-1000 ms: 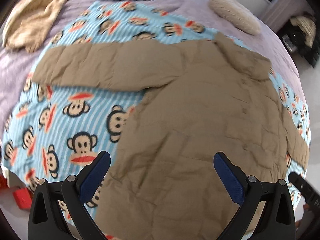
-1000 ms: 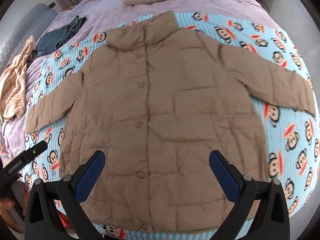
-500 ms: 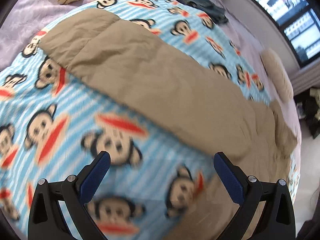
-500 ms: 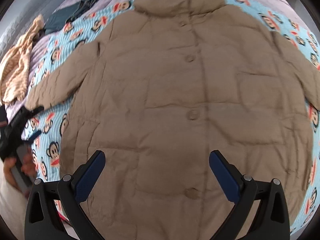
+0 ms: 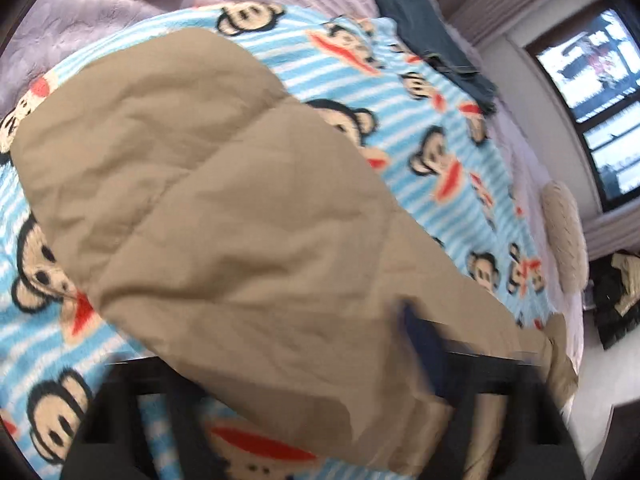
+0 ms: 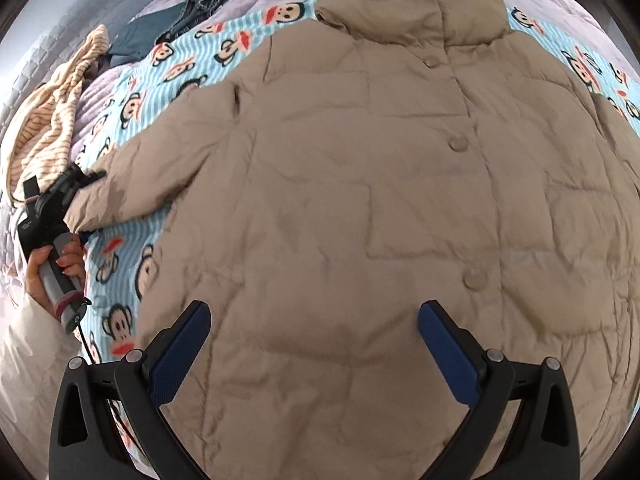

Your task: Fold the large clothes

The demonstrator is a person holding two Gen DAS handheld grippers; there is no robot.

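One tan quilted puffer jacket (image 6: pixel 360 208) lies flat, buttoned front up, on a monkey-print blue striped blanket (image 6: pixel 132 264). The right gripper (image 6: pixel 314 344) hovers with jaws apart above its hem. At the left sleeve cuff (image 5: pixel 132 120), the left gripper (image 6: pixel 86 182) is closing around the fabric. Blanket shows beyond both sleeves; farther off lie one striped cream garment (image 6: pixel 48 128) and one pair of jeans (image 6: pixel 176 20).

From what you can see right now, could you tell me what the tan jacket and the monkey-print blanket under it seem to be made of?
The tan jacket looks like thin matte woven shell over padding, probably synthetic: stitched panels puff and crinkle finely. The monkey-print blanket looks like soft fleece: the print has fuzzy edges and no sheen.
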